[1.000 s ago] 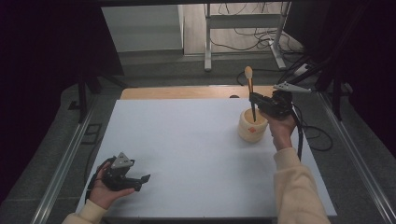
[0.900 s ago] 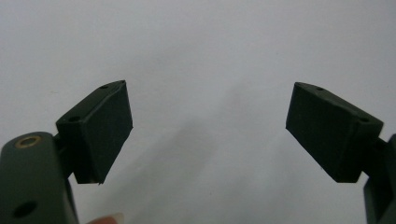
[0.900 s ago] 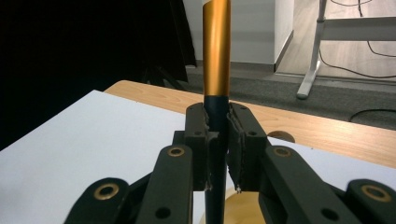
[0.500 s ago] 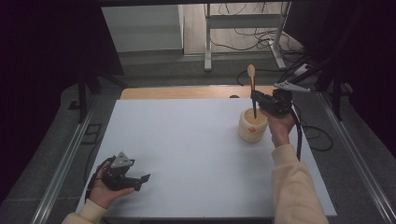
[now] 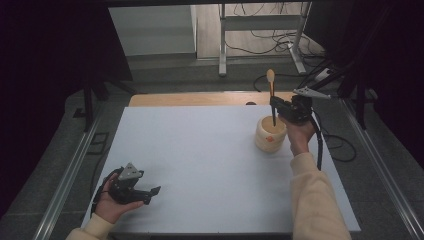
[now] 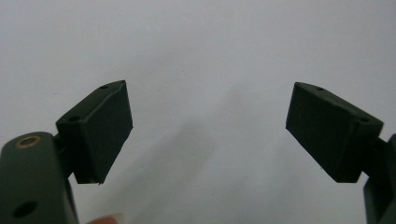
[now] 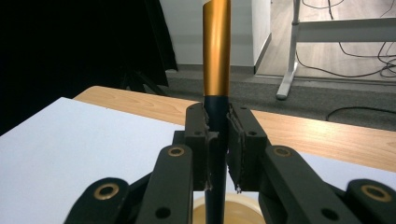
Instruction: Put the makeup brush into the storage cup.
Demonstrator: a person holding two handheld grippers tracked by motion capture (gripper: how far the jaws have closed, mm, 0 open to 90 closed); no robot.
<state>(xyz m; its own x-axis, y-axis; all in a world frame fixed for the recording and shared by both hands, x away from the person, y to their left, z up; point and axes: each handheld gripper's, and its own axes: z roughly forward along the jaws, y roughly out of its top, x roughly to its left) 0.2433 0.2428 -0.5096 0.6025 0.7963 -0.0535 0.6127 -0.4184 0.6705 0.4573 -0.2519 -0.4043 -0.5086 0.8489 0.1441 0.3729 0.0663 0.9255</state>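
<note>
A long utensil with a dark lower shaft and a golden-orange wooden upper end, shaped like a spoon (image 5: 270, 80), stands upright over a squat cream-coloured round holder with a small orange mark on its side (image 5: 270, 137). Its lower tip reaches down into the holder's open mouth, though whether it touches the bottom cannot be told. In the right gripper view the dark shaft (image 7: 215, 121) runs straight up between the two black jaws, which press against it from both sides, with the holder's pale rim (image 7: 243, 205) just below.

The right gripper (image 5: 280, 107) is thus clamped on the utensil's shaft, held by a hand whose cream sleeve (image 5: 315, 200) comes in from the bottom right. The holder sits near the far right part of the white table mat (image 5: 200, 160), just in front of a strip of bare light wood tabletop (image 5: 200, 99).

The left gripper (image 5: 150, 192) rests well apart at the near left edge of the mat, cradled in the other hand; its jaws stand wide apart with nothing between them and bare white surface beyond.

Judging from this, the utensil is partway in the holder and under firm grip. What remains, it seems, is either settling it fully and letting go, or drawing it clear.
</note>
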